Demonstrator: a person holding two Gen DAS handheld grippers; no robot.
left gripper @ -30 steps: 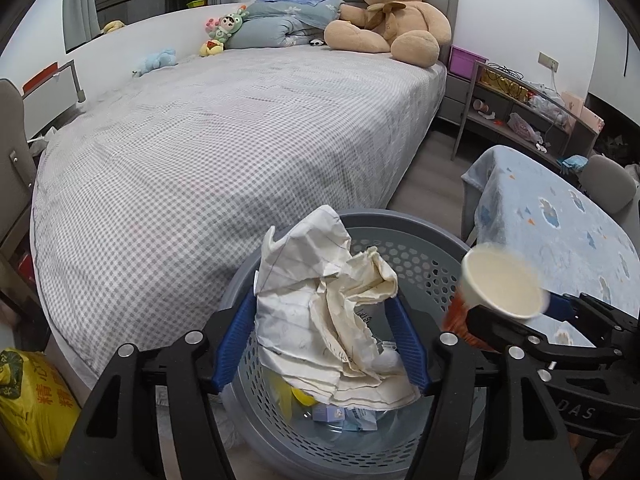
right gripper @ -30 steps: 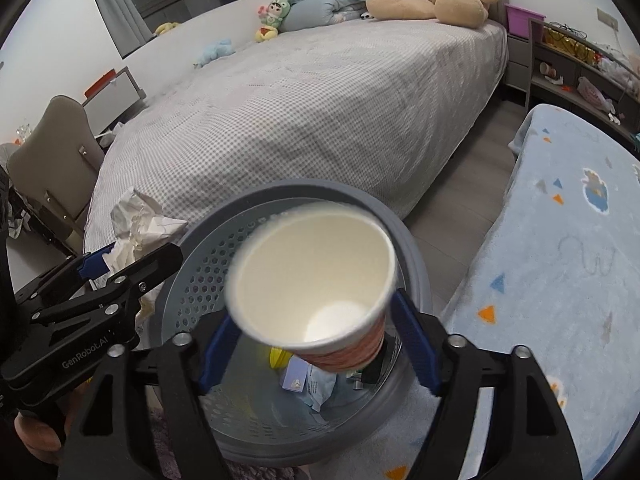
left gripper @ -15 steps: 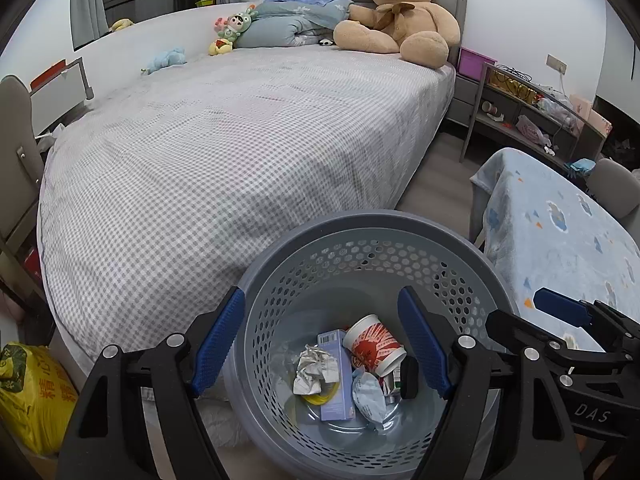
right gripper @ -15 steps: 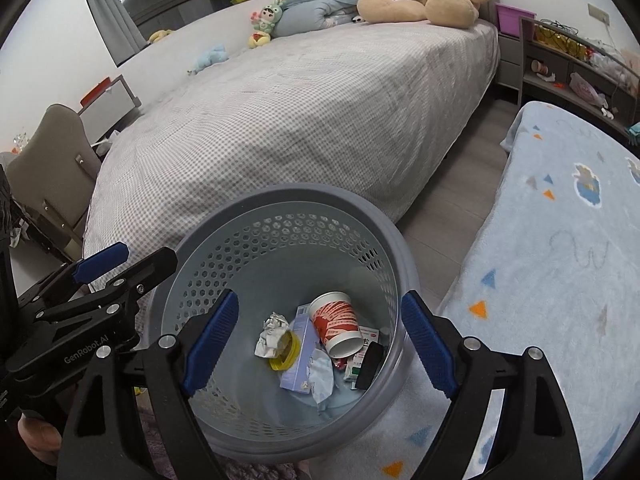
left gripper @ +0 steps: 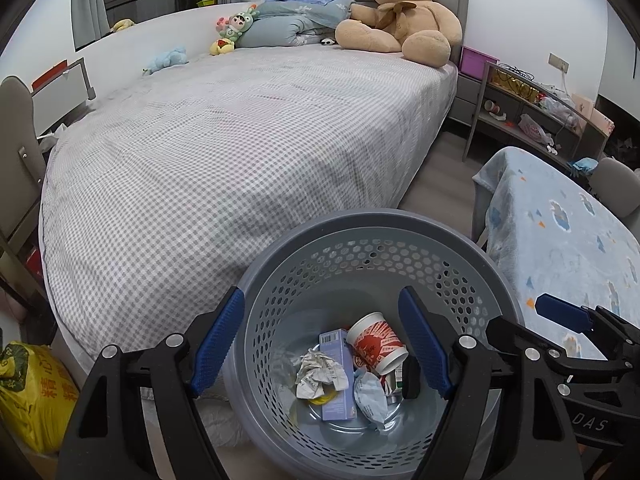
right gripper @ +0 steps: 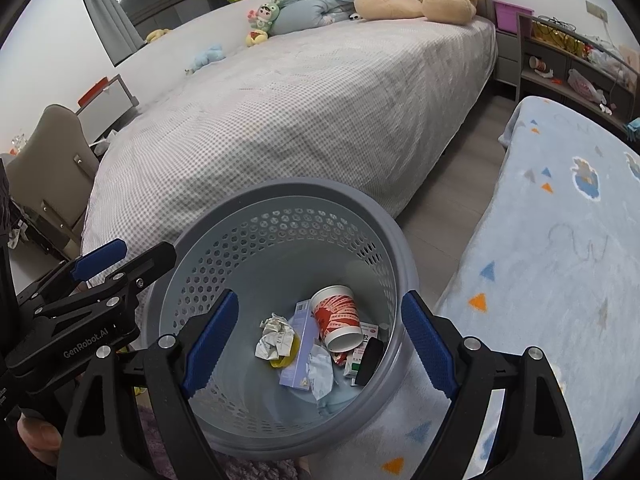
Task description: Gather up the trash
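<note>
Hovering above a round grey perforated plastic basket (left gripper: 372, 236), the left tool (left gripper: 322, 340) has its blue-padded fingers spread wide with nothing between them. The right tool (right gripper: 320, 334) hangs over the same basket, its fingers just as wide apart and equally empty; each tool shows at the edge of the other's view.

All the trash lies at the bottom of the basket. A red-and-white paper cup (left gripper: 378, 342) rests on its side with its open mouth turned toward the cameras. Just beside it, a crumpled ball of white paper (left gripper: 320, 372) sits partly on a flat pale lilac carton (left gripper: 338, 376). A crushed light blue wrapper (left gripper: 370, 394) lies below the cup, and a small black object (right gripper: 370, 360) leans against the basket's wall on the right. A bit of yellow shows under the paper ball; what it is cannot be told.

Behind the basket stands a bed with a grey checked cover (left gripper: 224, 152), a large tan teddy bear (left gripper: 400, 12) near its headboard. To the right lies a light blue patterned blanket (right gripper: 560, 248).
</note>
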